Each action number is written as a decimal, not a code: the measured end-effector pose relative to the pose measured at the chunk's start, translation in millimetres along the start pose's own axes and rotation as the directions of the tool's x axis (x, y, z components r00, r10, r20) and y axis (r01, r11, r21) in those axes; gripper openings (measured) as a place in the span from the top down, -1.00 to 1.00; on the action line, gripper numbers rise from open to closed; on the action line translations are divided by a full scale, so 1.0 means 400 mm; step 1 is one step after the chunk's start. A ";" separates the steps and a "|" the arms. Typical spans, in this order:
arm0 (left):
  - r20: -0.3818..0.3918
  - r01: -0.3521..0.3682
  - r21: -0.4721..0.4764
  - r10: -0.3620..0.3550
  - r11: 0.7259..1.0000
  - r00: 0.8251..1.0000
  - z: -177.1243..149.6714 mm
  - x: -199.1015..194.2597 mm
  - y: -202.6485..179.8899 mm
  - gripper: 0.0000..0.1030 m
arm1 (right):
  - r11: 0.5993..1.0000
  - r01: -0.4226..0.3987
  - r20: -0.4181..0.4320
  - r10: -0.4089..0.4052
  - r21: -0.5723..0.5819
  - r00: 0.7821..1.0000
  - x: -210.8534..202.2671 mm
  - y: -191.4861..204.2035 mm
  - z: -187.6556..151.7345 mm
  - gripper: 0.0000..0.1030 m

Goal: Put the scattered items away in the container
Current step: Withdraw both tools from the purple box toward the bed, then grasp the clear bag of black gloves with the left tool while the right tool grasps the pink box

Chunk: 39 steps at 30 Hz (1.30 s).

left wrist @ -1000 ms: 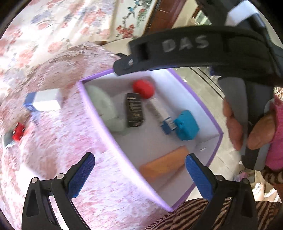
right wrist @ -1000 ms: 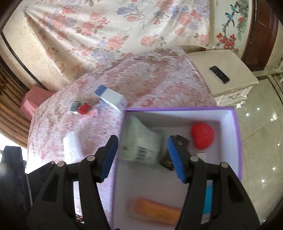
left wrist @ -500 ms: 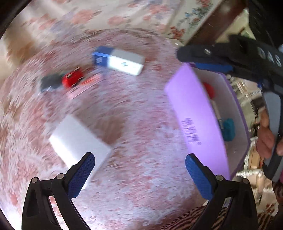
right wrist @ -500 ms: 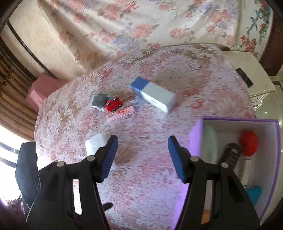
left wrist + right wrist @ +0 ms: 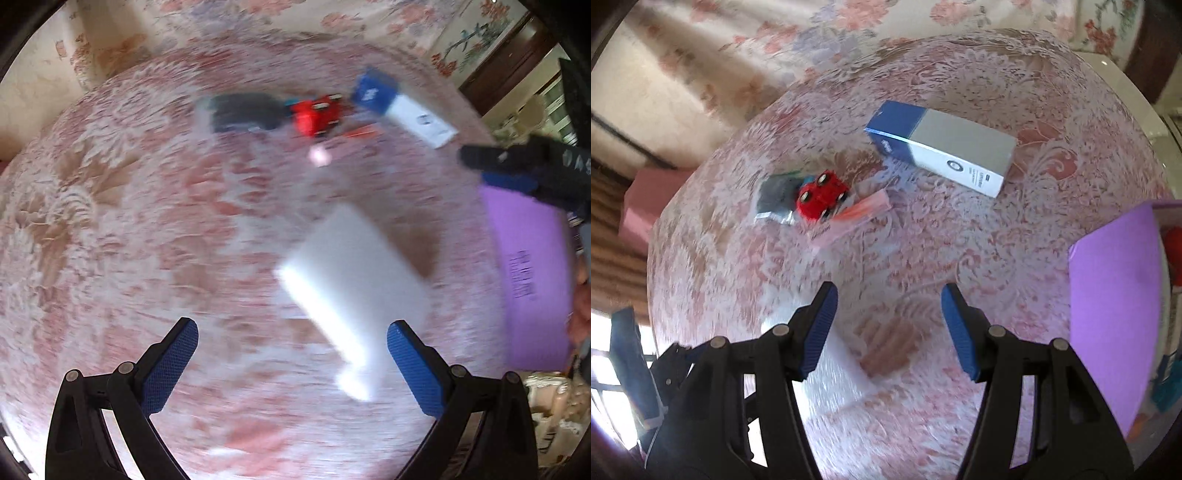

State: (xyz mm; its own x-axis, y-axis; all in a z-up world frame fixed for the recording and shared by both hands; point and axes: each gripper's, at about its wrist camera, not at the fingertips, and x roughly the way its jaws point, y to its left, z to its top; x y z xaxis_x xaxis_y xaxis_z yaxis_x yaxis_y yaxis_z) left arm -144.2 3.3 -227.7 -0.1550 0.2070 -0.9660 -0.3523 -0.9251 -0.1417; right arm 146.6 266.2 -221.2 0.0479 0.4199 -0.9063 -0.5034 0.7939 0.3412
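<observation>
The purple container (image 5: 532, 280) stands at the right of the floral table; in the right wrist view (image 5: 1115, 314) it is at the right edge with items inside. A white box (image 5: 351, 280) lies just ahead of my open, empty left gripper (image 5: 291, 362); it also shows in the right wrist view (image 5: 842, 373). A blue-and-white box (image 5: 942, 147), a red toy car (image 5: 822, 195), a grey packet (image 5: 775, 199) and a pink sachet (image 5: 857, 218) lie farther back. My right gripper (image 5: 888, 325) is open and empty above the cloth.
The left wrist view is blurred by motion. My right gripper's arm shows at the right of the left wrist view (image 5: 524, 166). A floral bedspread (image 5: 812, 37) lies behind the table. A pink stool (image 5: 646, 199) stands at the left.
Both grippers have swung left, away from above the container, to over the table. The white box has come close to my left gripper. The loose items have grown larger in the right wrist view.
</observation>
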 end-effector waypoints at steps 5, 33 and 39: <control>0.021 -0.181 -0.035 0.182 0.983 0.983 0.027 0.025 0.121 -1.00 | 0.997 0.021 0.018 -0.022 0.074 1.000 0.040 -0.003 0.030 -0.20; 0.145 -0.138 0.089 0.124 0.986 0.982 0.313 0.096 0.202 -1.00 | 0.961 0.269 -0.092 -0.263 0.068 0.960 0.271 0.163 0.124 -0.60; 0.150 -0.082 0.248 0.046 0.965 0.988 0.327 0.107 0.160 -1.00 | 0.955 0.293 -0.073 -0.296 -0.042 0.953 0.253 0.144 0.091 -0.60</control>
State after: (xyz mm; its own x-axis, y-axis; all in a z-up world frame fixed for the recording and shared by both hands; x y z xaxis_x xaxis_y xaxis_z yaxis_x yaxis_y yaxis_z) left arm -294.2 -5.4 -249.8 -0.3075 0.2097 -0.9281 -0.5560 -0.8312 -0.0036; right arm 153.6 370.4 -284.2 0.1313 0.1331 -0.9824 -0.5033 0.8627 0.0496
